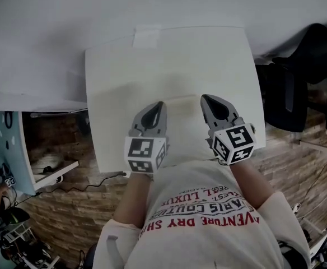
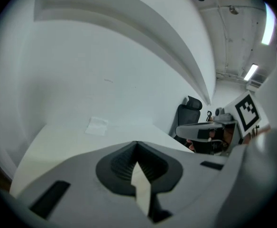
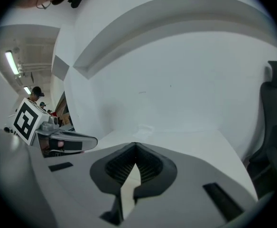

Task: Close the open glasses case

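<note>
The white desk (image 1: 174, 72) carries no glasses case that any view shows. The left gripper (image 1: 158, 106) and right gripper (image 1: 208, 101) hover side by side over its near edge, probably waiting to begin. Both sets of fingers (image 2: 119, 163) are pressed together on nothing. A small pale patch (image 1: 147, 36) lies at the far edge.

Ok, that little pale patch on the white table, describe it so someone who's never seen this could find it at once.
Find the white table in the middle of the head view, set against a white wall. Go to its far edge, about midway along: the patch lies flat there, a small rectangle, slightly brighter than the tabletop around it.
</note>
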Demonstrator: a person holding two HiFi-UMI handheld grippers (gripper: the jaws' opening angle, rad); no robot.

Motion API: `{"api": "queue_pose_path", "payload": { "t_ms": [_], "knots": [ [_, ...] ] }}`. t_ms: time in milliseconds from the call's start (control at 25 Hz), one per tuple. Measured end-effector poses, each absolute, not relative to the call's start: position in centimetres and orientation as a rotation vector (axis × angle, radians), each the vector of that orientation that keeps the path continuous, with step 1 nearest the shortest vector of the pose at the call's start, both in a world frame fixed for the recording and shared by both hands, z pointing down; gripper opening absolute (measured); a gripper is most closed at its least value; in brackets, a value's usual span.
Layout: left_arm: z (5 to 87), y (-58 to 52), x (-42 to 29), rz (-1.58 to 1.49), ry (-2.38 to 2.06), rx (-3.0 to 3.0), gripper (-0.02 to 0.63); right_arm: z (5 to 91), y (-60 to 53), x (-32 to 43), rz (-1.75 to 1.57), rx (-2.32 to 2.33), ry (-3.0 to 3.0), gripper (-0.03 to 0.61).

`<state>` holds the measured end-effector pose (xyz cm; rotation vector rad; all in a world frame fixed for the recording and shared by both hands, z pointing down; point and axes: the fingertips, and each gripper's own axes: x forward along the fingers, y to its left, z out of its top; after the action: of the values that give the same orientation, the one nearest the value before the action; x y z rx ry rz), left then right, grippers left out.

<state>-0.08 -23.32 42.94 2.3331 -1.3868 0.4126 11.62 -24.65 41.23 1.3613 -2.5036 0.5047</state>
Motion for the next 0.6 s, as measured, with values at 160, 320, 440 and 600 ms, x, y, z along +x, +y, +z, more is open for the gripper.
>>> {"api": "queue_pose_path", "payload": {
  "t_ms": [160,320,440,600],
  "knots": [
    [38.6,-23.8,0.4,0.331,-1.425,2.413,-0.002,37.9,-24.5,11.1,0.416,1.348,-2.566,0.012],
    [35.0,-23.7,1.1,0.269,-1.443,2.490,-0.002,35.6,-24.3,10.5,0.364,1.351,-2.608,0.012],
    [33.6,-23.6,1.4,0.249,-1.458,2.517,-0.002,34.6,-24.3,10.2,0.337,1.353,-2.627,0.012],
    [33.1,-23.6,1.3,0.234,-1.469,2.517,-0.002,33.6,-24.4,10.2,0.303,1.354,-2.638,0.012]
  ]
}}
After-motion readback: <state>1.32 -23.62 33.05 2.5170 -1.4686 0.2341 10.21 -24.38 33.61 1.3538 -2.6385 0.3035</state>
